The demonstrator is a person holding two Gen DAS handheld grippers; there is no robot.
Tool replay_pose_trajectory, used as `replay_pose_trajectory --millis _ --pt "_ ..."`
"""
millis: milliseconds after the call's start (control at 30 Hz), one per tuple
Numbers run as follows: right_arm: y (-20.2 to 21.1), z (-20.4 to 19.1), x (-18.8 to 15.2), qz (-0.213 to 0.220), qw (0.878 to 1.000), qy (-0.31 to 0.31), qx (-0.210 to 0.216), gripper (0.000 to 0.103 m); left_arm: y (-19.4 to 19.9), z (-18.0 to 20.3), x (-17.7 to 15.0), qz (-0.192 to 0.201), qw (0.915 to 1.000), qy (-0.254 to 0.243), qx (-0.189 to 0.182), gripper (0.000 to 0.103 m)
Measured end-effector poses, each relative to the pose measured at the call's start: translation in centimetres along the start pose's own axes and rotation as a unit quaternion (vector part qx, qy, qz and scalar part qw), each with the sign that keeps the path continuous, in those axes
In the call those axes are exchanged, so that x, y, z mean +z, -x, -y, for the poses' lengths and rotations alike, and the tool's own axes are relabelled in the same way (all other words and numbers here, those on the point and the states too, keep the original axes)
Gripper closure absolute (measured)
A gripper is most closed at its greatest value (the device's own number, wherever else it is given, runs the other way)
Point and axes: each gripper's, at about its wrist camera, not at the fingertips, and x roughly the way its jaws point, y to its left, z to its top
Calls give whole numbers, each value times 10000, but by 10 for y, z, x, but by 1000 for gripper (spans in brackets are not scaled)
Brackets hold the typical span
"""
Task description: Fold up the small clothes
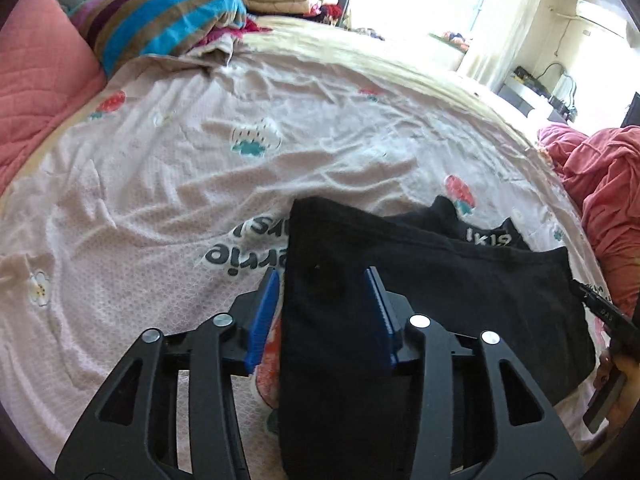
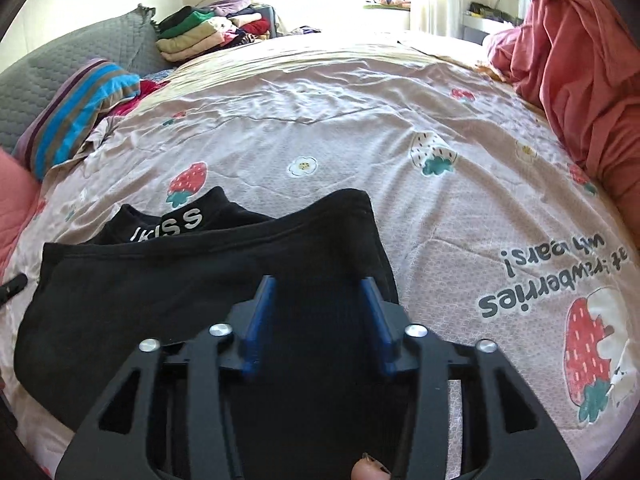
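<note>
The black shirt lies on the bed, right under both claws; the left claw and right claw are wide, holding nothing

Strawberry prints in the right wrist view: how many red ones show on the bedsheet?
5 red strawberry prints: beyond the black garment at; far centre-right; right edge; near right; small, far left. More may be hidden.

- We see a black garment lying flat on the bed, at its near edge.
- Its body is folded into a broad, dark panel.
- A collar band with white lettering peeks out at the far side.
</note>
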Motion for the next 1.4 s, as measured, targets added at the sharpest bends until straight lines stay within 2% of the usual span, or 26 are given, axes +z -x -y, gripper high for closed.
replay_pose_trajectory --millis 100,300,367,400,467,533,567,600,667,733,867,967,1067,1133,1233,1300,1333,1400 --pt "-4 2 1 -4 10000 -66 -42 59 -9 -5 -2 -128 9999 59 10 59" --pt "-15 10 5 19 9996 -244 -101 59 -20 -2 -6 -184 9998 -65 33 59" --pt "-17 15 6 46 9994 -315 -149 55 -22 0 -6 -175 9998 -124 -1 60" --pt "-19 17 5 26 9993 -346 -169 55 -22 1 -6 -160 9998 -154 -7 62" --pt "-23 22 5 -37 9990 -429 -125 56 -22 4 -5 -141 9996 -228 17 77" --pt "-26 27 3 -79 9987 -504 -12 67 -23 5 -4 -138 9995 -272 35 87" --pt "-25 27 2 -71 9987 -506 8 80 -23 6 -4 -139 9995 -287 28 95" --pt "-24 27 1 -30 9988 -491 29 89 -24 6 -4 -151 9994 -303 13 98" --pt "-18 27 0 86 9989 -462 66 95 -22 11 -3 -140 9990 -430 73 100" --pt "-9 28 0 258 9983 -506 137 96 -14 15 -1 33 9985 -535 109 101" --pt "10 37 6 630 9953 -687 249 96 4 18 10 400 9976 -554 122 101" --pt "7 39 10 633 9955 -698 141 96 4 21 17 508 9967 -598 189 101" --pt "-5 38 6 466 9972 -586 -4 96 -11 20 12 317 9964 -646 444 101" --pt "-15 35 0 290 9982 -492 -187 95 -29 17 3 -4 9959 -668 606 100" --pt "-23 31 -8 210 9982 -414 -391 93 -43 10 -8 -189 9954 -629 702 95" --pt "-26 31 -11 199 9974 -419 -552 82 -45 7 -10 -219 9960 -558 657 93" --pt "-26 31 -12 206 9971 -426 -604 80 -44 5 -10 -211 9964 -520 631 92" --pt "-25 32 -14 225 9964 -433 -700 70 -40 0 -9 -213 9974 -392 565 85"
